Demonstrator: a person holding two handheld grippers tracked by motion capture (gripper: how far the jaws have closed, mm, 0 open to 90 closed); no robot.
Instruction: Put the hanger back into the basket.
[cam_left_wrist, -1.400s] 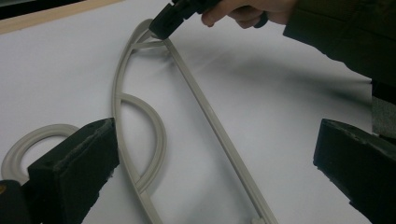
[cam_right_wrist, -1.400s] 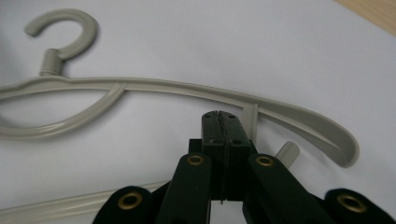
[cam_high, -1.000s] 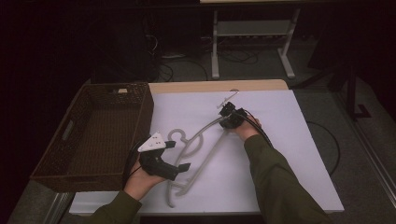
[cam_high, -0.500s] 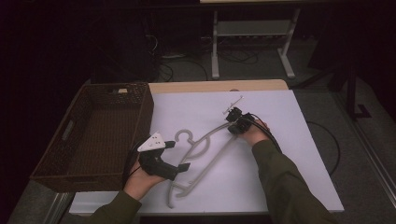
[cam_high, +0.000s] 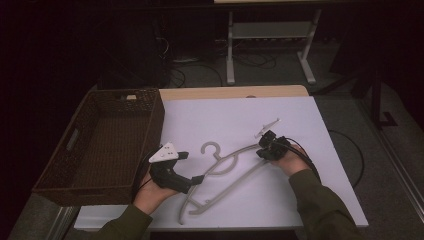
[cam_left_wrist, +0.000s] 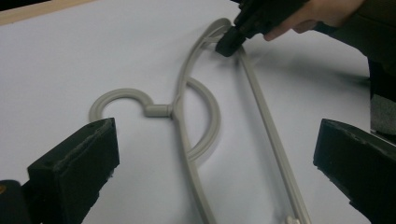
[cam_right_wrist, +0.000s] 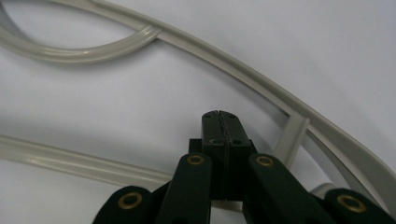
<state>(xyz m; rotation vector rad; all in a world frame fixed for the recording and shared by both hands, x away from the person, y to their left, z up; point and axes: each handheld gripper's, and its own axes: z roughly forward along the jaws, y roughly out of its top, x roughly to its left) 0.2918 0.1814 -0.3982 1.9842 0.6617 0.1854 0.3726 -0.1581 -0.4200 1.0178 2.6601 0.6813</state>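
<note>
grey plastic clothes hanger (cam_high: 230, 172) lies mid-frame on the white bench (cam_high: 220, 120). right tongs (cam_high: 263, 151), pressed together, rest at its upper-right end; left tongs (cam_left_wrist: 219, 154) spread. pushed there, the hanger could swivel or slide away.

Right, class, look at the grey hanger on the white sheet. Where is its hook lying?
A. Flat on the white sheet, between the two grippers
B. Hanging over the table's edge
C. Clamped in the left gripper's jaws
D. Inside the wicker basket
A: the hanger lies flat on the white sheet, its hook between the left gripper and right gripper, outside the basket.
</note>
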